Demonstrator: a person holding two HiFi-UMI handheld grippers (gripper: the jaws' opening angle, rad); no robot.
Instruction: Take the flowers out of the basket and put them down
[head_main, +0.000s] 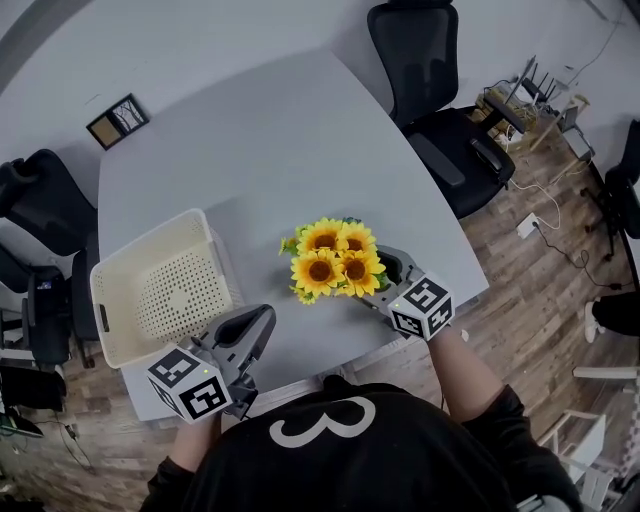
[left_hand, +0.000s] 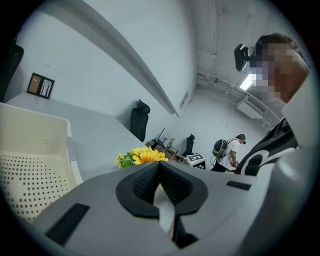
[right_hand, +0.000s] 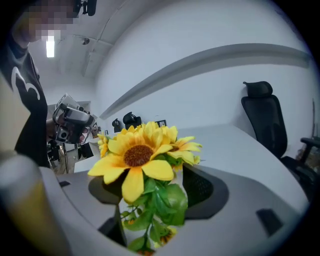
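Flowers (head_main: 333, 258) sit between your right gripper's (head_main: 385, 278) parted jaws, stems along them, seemingly loose; left gripper (head_main: 265, 318) closed, farther off.

Bare tabletop (head_main: 255, 262) between basket (head_main: 120, 310) and flowers (head_main: 335, 258)

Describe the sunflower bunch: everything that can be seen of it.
The sunflower bunch looks artificial: several yellow heads with brown centres, above green leaves and thin stems. It is out of the basket, to that basket's right, and appears to rest on the grey table. Its leafy stems sit between the jaws of the right claw, which stand apart; the pads do not seem to press on them. Nothing else touches it.
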